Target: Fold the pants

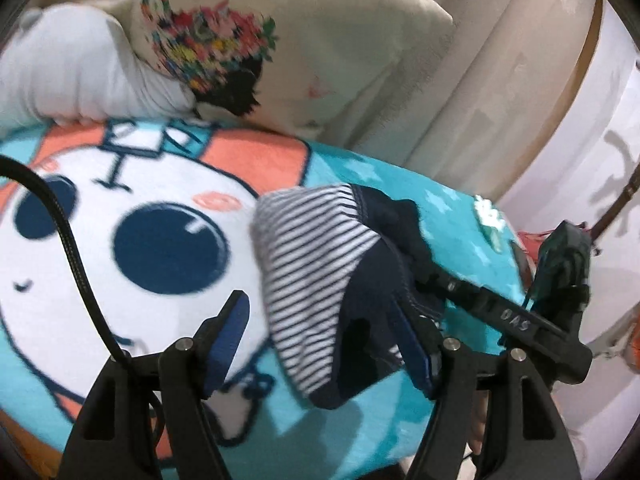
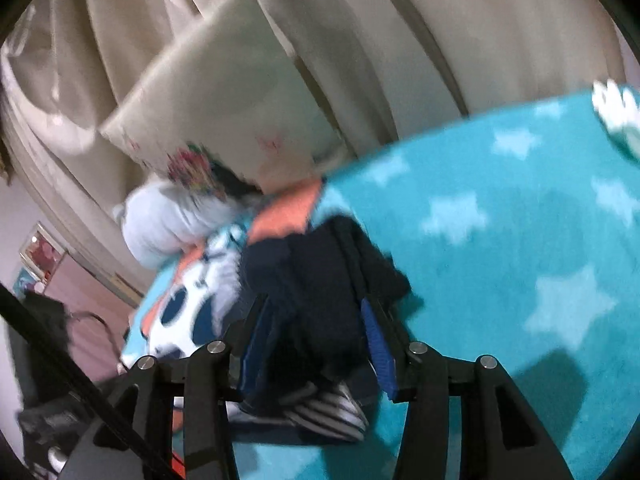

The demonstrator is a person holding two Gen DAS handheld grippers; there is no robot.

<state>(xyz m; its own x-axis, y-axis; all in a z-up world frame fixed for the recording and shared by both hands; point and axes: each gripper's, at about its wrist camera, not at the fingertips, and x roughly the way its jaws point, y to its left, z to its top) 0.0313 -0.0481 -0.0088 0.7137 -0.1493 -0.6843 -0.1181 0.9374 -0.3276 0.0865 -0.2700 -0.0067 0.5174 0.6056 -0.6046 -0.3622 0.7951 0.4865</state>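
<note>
Above the blanket (image 1: 360, 420), the pants (image 1: 320, 264) hung between the right gripper (image 2: 316, 344), clamped on them, and the wide-open left gripper (image 1: 320, 344); a slack grip could drop them crumpled.

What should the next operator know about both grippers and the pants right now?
Left gripper: jaws wide open, the small navy pants with striped lining lying between them, not pinched.
Right gripper: jaws around the bunched navy cloth; grip unclear through blur.
The pants sit crumpled on the teal star-print cartoon blanket, near the cream pillow.
Done: no neat fold visible. Left: flatten, then fold.
</note>
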